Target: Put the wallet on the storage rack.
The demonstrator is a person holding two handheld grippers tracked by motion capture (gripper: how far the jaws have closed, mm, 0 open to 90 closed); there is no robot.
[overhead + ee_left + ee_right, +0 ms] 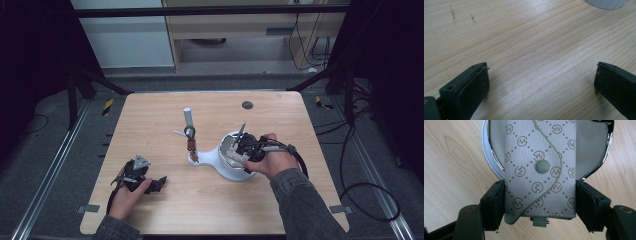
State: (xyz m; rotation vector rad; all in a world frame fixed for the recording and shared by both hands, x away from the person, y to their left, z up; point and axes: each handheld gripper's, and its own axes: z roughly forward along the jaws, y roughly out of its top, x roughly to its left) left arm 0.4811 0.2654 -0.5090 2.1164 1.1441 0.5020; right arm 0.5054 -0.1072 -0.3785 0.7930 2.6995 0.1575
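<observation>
**Right tongs clamp a grey pouch over the white dish**

The right hand (270,159) reaches in from the lower right, forearm angled up and to the left, knuckles over the round end of the white dish (227,165) near the middle of the counter (150,115). The right tongs (540,202) are closed onto a grey patterned pouch (540,170), one jaw pressed to each long side.

In the right gripper view the pouch's long axis runs straight away from the tongs, its far end lying over the dish's chrome-rimmed bowl (487,157), its near end with a small tab just past the jaws. A round snap button (542,166) faces the camera.

The left hand (127,197) rests low at the counter's front left, wrist bent inward. The left tongs (541,82) are spread wide and hold nothing, jaws just above bare wood.
</observation>
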